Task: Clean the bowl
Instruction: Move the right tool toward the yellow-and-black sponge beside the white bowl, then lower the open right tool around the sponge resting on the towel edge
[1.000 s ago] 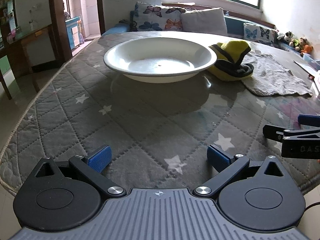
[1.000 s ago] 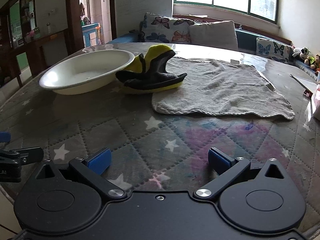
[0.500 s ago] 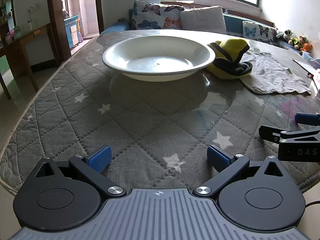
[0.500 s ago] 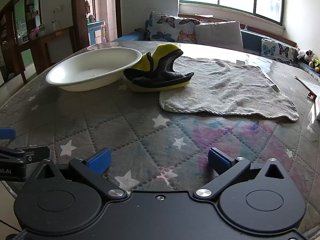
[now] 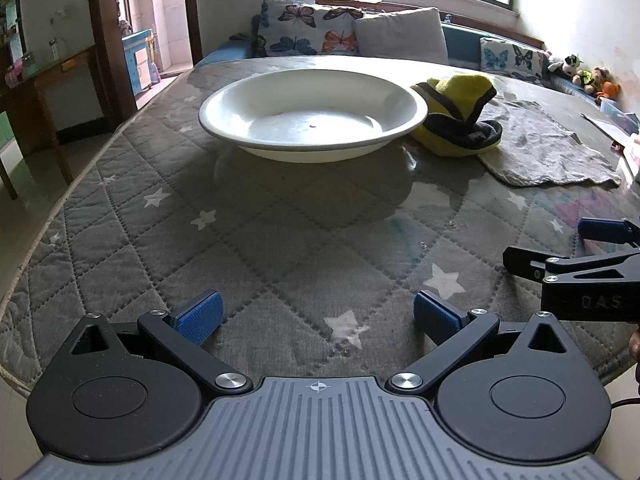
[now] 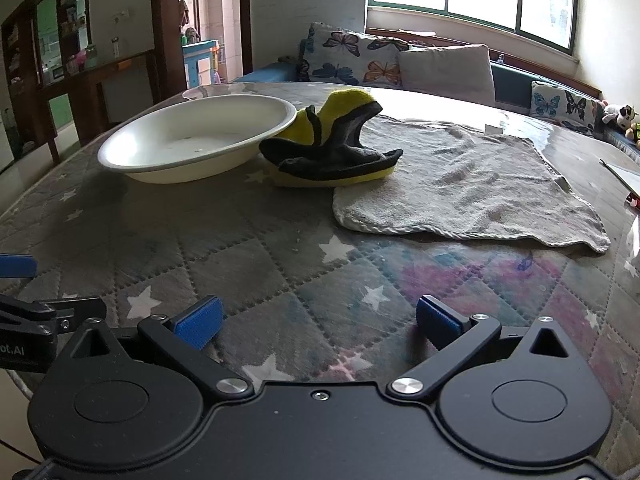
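A wide, shallow white bowl (image 5: 312, 120) (image 6: 196, 140) rests on the quilted table top, straight ahead of my left gripper (image 5: 318, 316). A yellow and black cleaning mitt (image 5: 460, 124) (image 6: 332, 152) lies against the bowl's right side, partly on a grey towel (image 5: 548, 148) (image 6: 464, 184). Both grippers hover near the table's front edge, well short of the bowl. My left gripper is open and empty. My right gripper (image 6: 318, 320) is open too, aimed at the mitt and towel. Each gripper shows at the edge of the other's view.
The table carries a grey star-patterned quilted cover (image 5: 280, 240) under glass. Papers (image 5: 612, 120) lie at the far right edge. Behind stand a bench with butterfly cushions (image 5: 308, 28), soft toys (image 5: 580, 76) and, on the left, a wooden side table (image 5: 48, 92).
Both grippers have moved forward a little toward the bowl and mitt, which look slightly larger. Their jaws stay open. Nothing on the table has shifted.
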A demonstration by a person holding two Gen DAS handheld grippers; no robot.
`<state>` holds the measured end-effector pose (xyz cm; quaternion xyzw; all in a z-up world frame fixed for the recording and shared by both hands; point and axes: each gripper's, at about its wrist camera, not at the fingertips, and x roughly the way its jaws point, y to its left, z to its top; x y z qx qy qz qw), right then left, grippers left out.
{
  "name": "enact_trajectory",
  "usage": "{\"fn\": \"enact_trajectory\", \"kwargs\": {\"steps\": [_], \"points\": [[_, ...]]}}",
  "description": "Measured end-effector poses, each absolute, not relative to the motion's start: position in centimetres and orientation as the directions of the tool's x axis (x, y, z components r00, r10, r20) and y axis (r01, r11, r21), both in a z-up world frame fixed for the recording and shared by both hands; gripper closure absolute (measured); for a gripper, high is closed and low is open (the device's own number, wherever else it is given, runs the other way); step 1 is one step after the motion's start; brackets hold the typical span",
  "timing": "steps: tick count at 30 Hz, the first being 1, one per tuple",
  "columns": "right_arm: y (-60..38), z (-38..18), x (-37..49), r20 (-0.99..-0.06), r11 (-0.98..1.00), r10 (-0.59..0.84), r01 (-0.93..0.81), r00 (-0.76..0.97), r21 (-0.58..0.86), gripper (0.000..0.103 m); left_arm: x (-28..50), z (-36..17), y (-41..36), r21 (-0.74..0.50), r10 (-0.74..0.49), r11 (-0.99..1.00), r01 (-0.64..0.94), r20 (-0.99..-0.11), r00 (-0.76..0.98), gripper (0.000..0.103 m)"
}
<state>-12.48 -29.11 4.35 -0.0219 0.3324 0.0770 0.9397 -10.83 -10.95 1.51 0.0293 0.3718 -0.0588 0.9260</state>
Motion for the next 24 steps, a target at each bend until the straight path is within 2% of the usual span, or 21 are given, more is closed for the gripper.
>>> {"fn": "enact_trajectory", "kwargs": {"steps": [24], "points": [[-27.8, 4.4, -10.7, -0.635, 0.980, 0.155, -0.201, 0.757, 0.000, 0.000, -9.7, 1.5, -10.9, 0.008, -0.116, 0.985, 0.170, -0.699, 0.706, 0.000]]}}
